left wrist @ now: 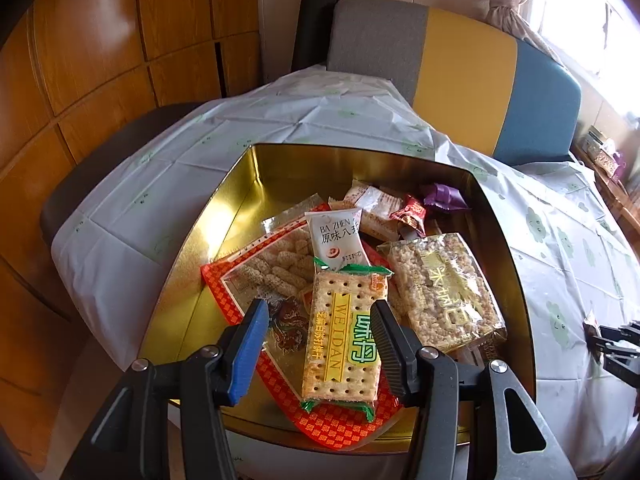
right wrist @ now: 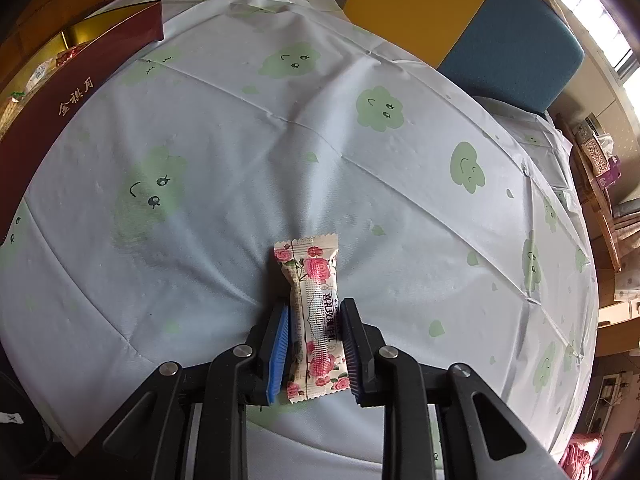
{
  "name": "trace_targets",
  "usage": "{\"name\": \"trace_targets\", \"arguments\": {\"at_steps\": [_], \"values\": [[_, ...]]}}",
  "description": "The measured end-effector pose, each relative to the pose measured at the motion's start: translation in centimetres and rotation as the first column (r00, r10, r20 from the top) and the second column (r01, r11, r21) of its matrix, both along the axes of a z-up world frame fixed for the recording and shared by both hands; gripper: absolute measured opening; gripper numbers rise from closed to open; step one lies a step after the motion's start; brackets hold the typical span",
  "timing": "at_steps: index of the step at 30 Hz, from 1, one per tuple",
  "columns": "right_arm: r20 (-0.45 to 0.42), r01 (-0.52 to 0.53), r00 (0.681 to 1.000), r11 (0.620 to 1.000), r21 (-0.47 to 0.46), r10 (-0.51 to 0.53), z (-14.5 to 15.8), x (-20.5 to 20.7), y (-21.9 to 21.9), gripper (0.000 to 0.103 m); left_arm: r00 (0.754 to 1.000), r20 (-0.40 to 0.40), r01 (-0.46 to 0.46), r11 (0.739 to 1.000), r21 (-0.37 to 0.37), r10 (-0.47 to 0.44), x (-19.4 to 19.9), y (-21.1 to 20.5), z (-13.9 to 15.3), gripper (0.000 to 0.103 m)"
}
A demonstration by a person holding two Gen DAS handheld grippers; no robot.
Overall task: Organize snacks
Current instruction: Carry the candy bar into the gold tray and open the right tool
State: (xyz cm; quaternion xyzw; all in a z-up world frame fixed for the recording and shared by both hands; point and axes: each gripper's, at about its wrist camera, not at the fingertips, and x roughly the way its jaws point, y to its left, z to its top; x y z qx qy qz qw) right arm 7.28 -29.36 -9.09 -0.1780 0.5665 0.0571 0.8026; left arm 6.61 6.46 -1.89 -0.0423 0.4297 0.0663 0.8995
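Left gripper [left wrist: 320,332] fingers apart over cracker pack [left wrist: 343,336]; right gripper [right wrist: 315,334] fingers clamped on rose-print snack [right wrist: 316,312]

Tin [left wrist: 240,208]: gold metal inside, mirror-glossy; outside matt maroon. Desk cloth [right wrist: 280,160]: thin white plastic sheet, creased, slight sheen. Cracker pack [left wrist: 344,344] and rice bar [left wrist: 444,288]: clear glossy film. Rose-print snack [right wrist: 316,312]: crinkled shiny wrapper. Wall panels [left wrist: 100,40]: varnished wood, glossy. Chair back [left wrist: 460,64]: matt woven fabric.
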Motion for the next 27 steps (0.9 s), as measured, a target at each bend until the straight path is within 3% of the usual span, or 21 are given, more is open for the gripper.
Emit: {"name": "trace_targets", "arguments": {"at_steps": [10, 17, 21, 27], "values": [[0.0, 0.015, 1.0, 1.0, -0.008, -0.015, 0.1, -0.1, 0.2, 0.023, 0.999, 0.037, 0.0, 1.0, 0.01, 0.0, -1.0, 0.0, 1.1, 0.054], [-0.054, 0.091, 0.994, 0.996, 0.019, -0.09, 0.7, 1.0, 0.1, 0.023, 0.999, 0.05, -0.021, 1.0, 0.022, 0.02, -1.5, 0.7, 1.2, 0.054], [-0.018, 0.086, 0.996, 0.986, 0.145, -0.084, 3.3, 0.8, 2.1, 0.023, 0.998, 0.053, -0.045, 0.999, 0.03, 0.043, -1.6, 1.3, 1.2, 0.054], [0.076, -0.06, 0.996, 0.937, 0.344, 0.036, 8.1, 0.0, 9.3, 0.023, 0.996, 0.064, -0.071, 0.997, 0.032, 0.069, -2.0, 2.2, 1.2, 0.054]]}}
